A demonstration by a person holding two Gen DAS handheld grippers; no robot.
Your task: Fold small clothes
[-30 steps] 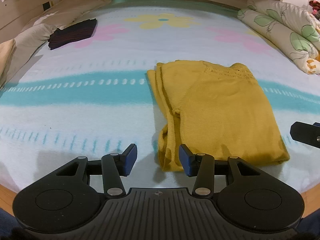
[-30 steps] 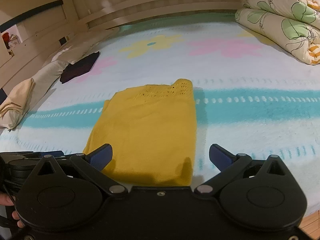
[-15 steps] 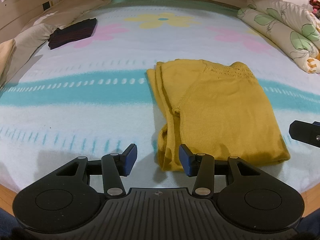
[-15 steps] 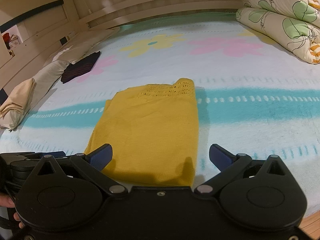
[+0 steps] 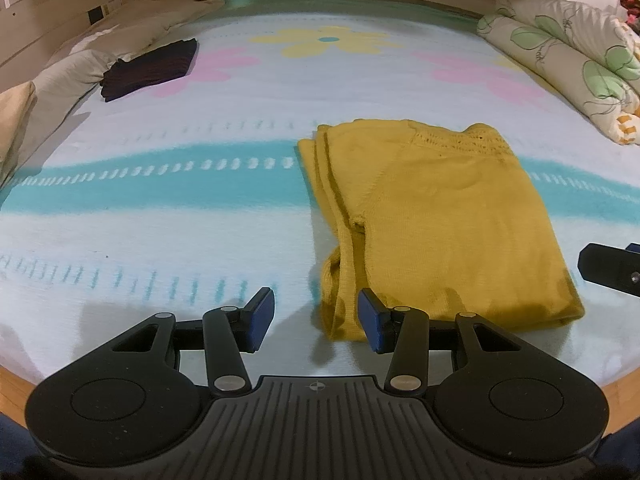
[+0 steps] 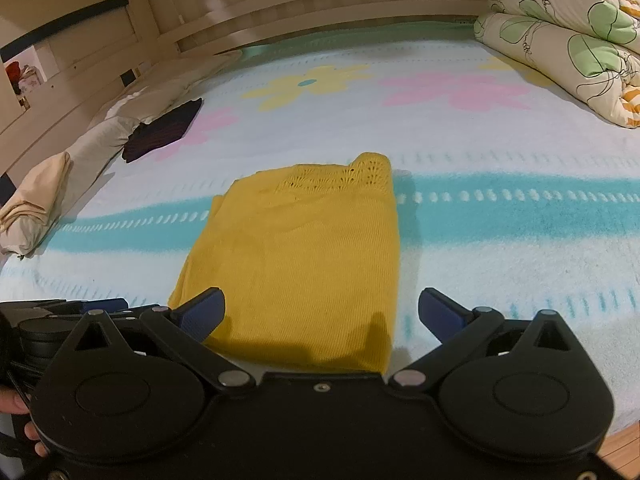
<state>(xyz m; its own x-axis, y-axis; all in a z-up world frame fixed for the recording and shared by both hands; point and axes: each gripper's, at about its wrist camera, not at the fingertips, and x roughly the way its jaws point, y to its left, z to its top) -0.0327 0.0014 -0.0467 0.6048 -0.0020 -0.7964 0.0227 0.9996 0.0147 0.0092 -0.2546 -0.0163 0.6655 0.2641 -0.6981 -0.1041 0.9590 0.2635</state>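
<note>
A yellow knit garment (image 5: 440, 216) lies folded lengthwise on the bed, its lacy collar at the far end; it also shows in the right wrist view (image 6: 304, 256). My left gripper (image 5: 316, 318) is open and empty at the garment's near left corner, its right pad beside the bunched hem. My right gripper (image 6: 320, 316) is open and empty, its jaws spread wide over the garment's near edge. The right gripper's tip (image 5: 612, 268) shows at the right edge of the left wrist view.
A folded dark garment (image 5: 152, 68) lies far left on the flowered bedsheet (image 5: 160, 200). A rolled floral duvet (image 6: 568, 40) sits at the far right. Pillows (image 6: 48, 192) line the left side. The wooden bed edge (image 5: 624, 380) runs close below the grippers.
Both grippers stay open. The right wrist view has shifted slightly, with the garment a little farther and more centred. The garment has not moved.
</note>
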